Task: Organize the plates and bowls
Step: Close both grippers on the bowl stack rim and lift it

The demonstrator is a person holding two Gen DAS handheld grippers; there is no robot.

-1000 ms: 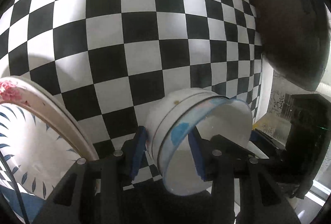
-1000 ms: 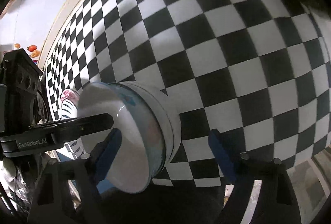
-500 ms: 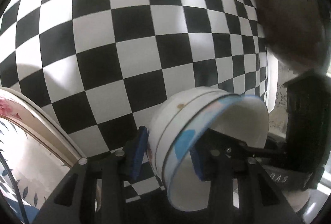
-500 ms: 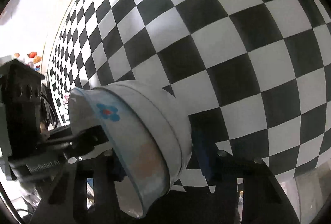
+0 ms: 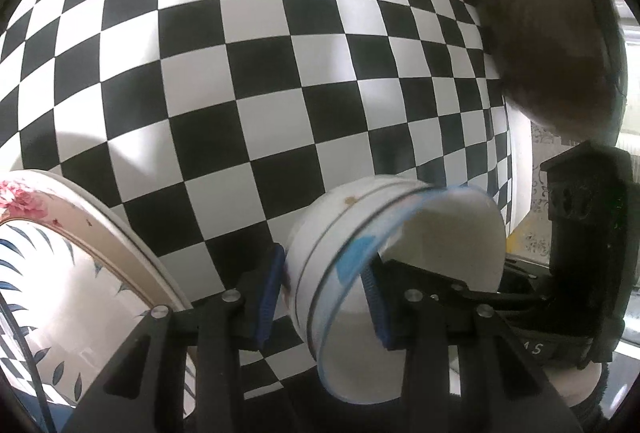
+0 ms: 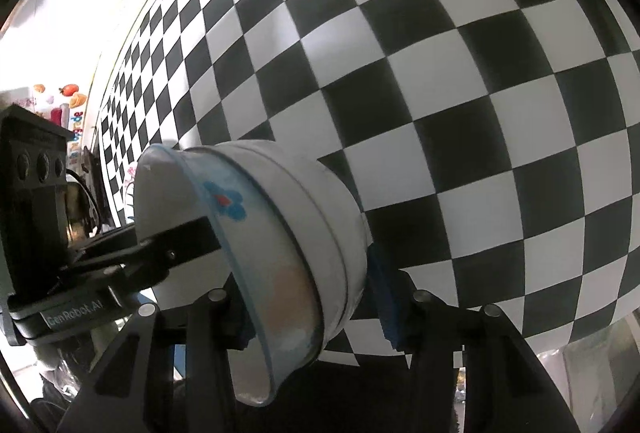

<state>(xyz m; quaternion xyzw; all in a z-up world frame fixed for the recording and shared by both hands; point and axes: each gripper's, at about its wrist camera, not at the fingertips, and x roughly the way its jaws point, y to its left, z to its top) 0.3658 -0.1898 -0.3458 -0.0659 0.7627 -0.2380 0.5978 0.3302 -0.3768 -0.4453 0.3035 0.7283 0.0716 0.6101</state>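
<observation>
**Inspector:** Two sets of jaws on one item. Report the grip.

**Operator:** Both of mine hold the same bowl (image 5: 400, 273), tipped on its side clear of the counter (image 5: 280, 73). My left gripper (image 5: 322, 295) is clenched across its wall, one pad outside, one inside the mouth. My right gripper (image 6: 308, 303) has just been closing with the bowl's wall between its jaws; the outer pad touches the base side, and the inner pad is hidden behind the rim, so I judge it grasping but cannot confirm full contact.

**Inspector:** Orientation?

**Operator:** The bowl (image 6: 256, 225) has its mouth towards my left side and its base towards my right, so its axis runs across between my hands. Each set of jaws takes the rim from the near side. Neither hand is nearer; both are on it.

**Inspector:** Surroundings and obstructions?

**Operator:** A patterned plate (image 5: 60, 273) sits near the counter's near-left corner, just beside my left jaws. A dark round object (image 5: 552, 33), unidentified, stands at the far-right edge. The counter's middle shows only checked cloth. My judgement: the handover is under way, and the left finger inside the mouth must withdraw cleanly or the bowl may twist.
</observation>
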